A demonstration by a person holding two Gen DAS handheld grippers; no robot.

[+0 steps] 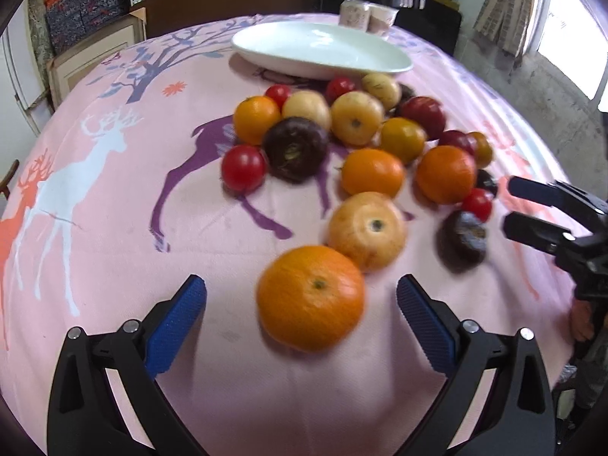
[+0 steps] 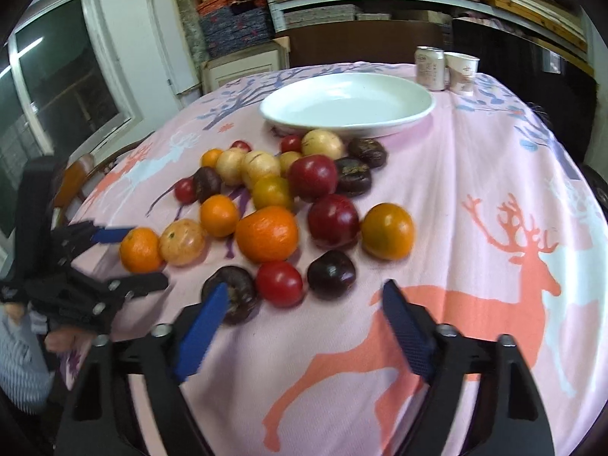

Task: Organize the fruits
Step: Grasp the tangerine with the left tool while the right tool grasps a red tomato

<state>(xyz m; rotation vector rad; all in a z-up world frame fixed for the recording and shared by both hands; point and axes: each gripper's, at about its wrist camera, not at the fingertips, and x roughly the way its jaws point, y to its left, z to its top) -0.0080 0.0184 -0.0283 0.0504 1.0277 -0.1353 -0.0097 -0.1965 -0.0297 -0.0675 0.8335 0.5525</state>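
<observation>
The left gripper (image 1: 302,296) tilts steeply down over the table, jaws spread wide and holding nothing; an orange mandarin (image 1: 311,298) lies between its blue pads (image 1: 421,319), touching neither. The right gripper (image 2: 304,304) also slants down, jaws apart and empty, its left pad just in front of a dark purple fruit (image 2: 233,296), with a red tomato (image 2: 279,283) beside that. The fruit pile (image 2: 273,197) sits mid-table on the pink deer-print tablecloth (image 2: 475,152). An empty white plate (image 2: 347,104) lies beyond, toward the far edge.
</observation>
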